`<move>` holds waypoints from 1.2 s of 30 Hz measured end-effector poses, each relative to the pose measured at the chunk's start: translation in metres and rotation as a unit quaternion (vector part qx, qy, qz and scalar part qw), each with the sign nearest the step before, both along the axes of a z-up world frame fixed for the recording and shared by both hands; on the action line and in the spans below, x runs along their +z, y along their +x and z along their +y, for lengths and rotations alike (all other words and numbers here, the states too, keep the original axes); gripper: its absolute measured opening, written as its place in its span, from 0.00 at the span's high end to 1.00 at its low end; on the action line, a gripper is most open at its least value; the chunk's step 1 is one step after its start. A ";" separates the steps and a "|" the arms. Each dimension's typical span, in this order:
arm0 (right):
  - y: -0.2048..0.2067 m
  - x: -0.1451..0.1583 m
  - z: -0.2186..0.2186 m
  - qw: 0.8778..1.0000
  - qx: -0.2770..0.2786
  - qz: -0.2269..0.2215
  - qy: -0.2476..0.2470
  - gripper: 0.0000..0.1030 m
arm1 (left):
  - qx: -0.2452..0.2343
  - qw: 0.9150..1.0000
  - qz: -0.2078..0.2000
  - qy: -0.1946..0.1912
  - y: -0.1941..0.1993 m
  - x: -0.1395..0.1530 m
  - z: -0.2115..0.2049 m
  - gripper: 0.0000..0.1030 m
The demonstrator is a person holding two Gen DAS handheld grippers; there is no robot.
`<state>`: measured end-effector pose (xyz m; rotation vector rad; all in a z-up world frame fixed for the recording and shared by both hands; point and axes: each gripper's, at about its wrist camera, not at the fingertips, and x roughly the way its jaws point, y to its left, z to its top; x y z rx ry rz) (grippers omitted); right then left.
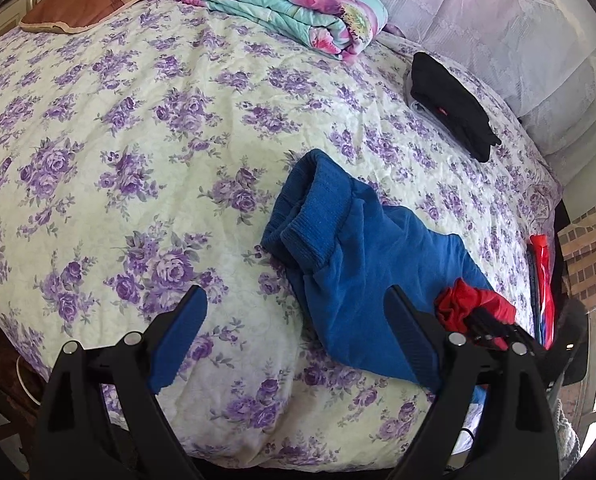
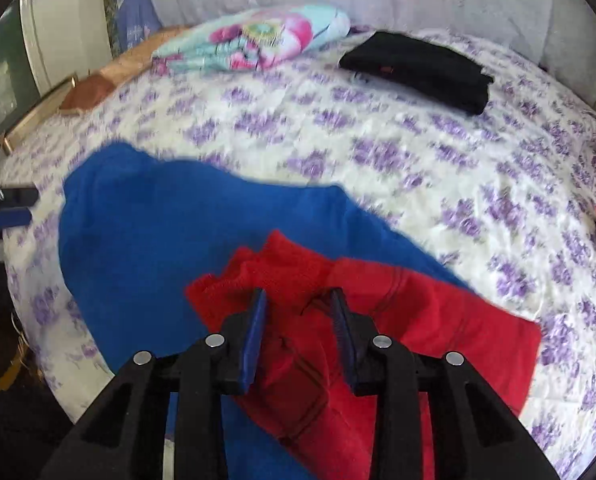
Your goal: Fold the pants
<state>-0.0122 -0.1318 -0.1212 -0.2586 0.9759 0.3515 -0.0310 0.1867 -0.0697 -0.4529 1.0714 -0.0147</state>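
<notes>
Purple-flowered bedding [image 1: 138, 128] covered the bed where the work lay; the right gripper [image 2: 300, 300] stood partly closed, its blue-padded fingers [image 2: 256, 332] straddling a bunched ridge of the red garment [image 2: 438, 312], though whether the pads actually pressed the cloth could not be told from the blurred right wrist view; that red cloth lay over the near end of the blue pants [image 2: 170, 224], which sprawled crumpled across the near side of the bed, one ribbed cuff [image 1: 310, 216] rolled back on itself. The left gripper [image 1: 294, 300] hung with its jaws wide apart and nothing between them, one finger [image 1: 408, 344] just at the pants' edge, the other over bare bedding.

The likeliest trouble was a pinch that took red and blue layers together, since they overlapped right under the right fingers, so lifting one would drag the other; a shallow bite on a mere wrinkle might also slip out; the rolled cuff, left unflattened, would probably spoil any fold line. Farther off, a folded black garment [image 2: 418, 68] and a floral quilt [image 1: 282, 4] sat well apart, unlikely to interfere.
</notes>
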 end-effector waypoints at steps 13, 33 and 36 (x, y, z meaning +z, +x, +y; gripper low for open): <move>-0.008 0.027 0.005 0.999 0.005 -0.038 0.004 0.56 | 0.023 0.999 0.025 -0.017 0.004 -0.017 0.015 0.15; -0.073 0.065 -0.023 0.995 -0.065 -0.079 0.014 0.28 | -0.036 0.998 0.026 -0.035 0.045 -0.038 -0.001 0.14; -0.080 0.074 -0.029 0.994 -0.042 -0.102 -0.008 0.22 | -0.022 0.999 0.017 -0.029 0.053 -0.041 -0.004 0.14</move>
